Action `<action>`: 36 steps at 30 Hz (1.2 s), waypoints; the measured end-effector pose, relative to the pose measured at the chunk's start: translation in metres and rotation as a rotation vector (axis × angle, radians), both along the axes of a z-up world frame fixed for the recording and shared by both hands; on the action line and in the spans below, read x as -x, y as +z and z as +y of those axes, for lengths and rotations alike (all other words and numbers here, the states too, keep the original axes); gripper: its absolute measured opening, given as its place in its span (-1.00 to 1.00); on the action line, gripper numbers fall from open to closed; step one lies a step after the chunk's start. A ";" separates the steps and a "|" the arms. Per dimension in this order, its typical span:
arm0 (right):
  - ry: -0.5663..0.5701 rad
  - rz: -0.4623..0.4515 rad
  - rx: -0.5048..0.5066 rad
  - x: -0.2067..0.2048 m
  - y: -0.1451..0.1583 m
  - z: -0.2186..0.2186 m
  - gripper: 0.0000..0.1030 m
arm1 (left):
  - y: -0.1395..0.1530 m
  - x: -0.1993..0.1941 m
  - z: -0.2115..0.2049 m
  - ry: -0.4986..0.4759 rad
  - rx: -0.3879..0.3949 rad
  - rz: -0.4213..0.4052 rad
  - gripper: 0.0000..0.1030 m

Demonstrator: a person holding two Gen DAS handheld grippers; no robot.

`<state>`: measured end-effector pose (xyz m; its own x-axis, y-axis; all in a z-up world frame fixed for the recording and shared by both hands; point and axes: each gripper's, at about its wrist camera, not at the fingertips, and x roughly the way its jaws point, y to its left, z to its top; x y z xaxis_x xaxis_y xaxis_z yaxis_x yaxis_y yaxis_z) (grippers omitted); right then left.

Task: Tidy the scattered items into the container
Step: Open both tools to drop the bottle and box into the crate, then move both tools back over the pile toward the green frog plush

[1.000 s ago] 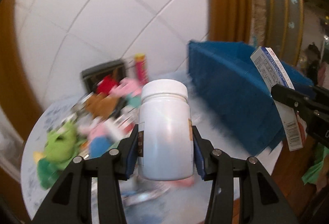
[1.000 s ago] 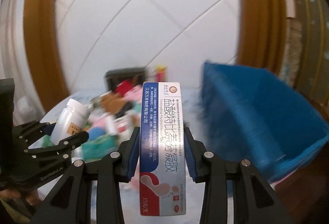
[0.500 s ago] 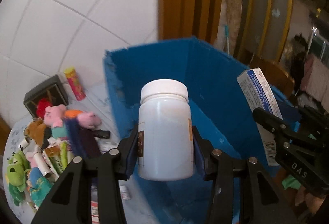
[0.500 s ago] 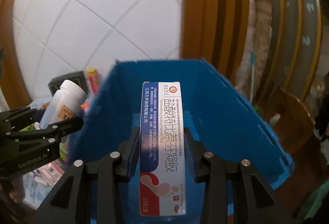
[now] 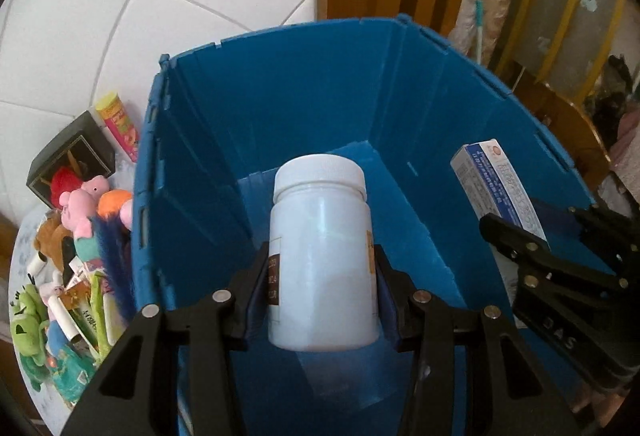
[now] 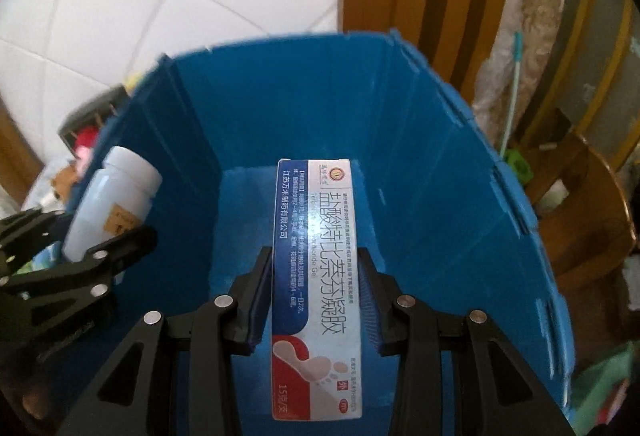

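Hovering over the open blue container [image 5: 420, 108], the left gripper [image 5: 320, 276] clamps its jaws on a white pill bottle [image 5: 322, 256] while the right gripper [image 6: 312, 288] grips a medicine box [image 6: 314, 276]. A second earlier both faced the cluttered tabletop [image 5: 28, 236]; now bare container floor lies beyond the jaws, so release looks imminent. Toys [image 5: 80, 204] remain outside.

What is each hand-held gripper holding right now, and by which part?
Left hand-held gripper: white bottle, clamped across its lower body. Right hand-held gripper: medicine box, clamped on its long sides near mid-length. Both over the blue container.
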<state>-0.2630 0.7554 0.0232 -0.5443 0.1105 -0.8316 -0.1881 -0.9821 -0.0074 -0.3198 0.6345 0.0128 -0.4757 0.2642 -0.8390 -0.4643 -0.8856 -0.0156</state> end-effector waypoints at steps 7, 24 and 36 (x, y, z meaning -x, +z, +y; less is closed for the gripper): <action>-0.002 -0.065 0.038 0.020 -0.021 0.012 -0.20 | -0.015 0.015 0.006 0.024 0.015 -0.009 0.59; -0.054 0.017 -0.056 0.000 0.001 0.010 0.78 | 0.006 -0.002 -0.031 0.034 0.010 0.074 0.60; 0.042 0.167 -0.059 -0.038 0.033 -0.084 1.00 | 0.028 -0.050 -0.148 0.140 -0.033 0.185 0.60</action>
<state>-0.2251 0.6713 0.0567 -0.6795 0.1309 -0.7219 -0.1506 -0.9879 -0.0374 -0.2700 0.4861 0.0404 -0.6542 0.2104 -0.7264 -0.3344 -0.9420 0.0283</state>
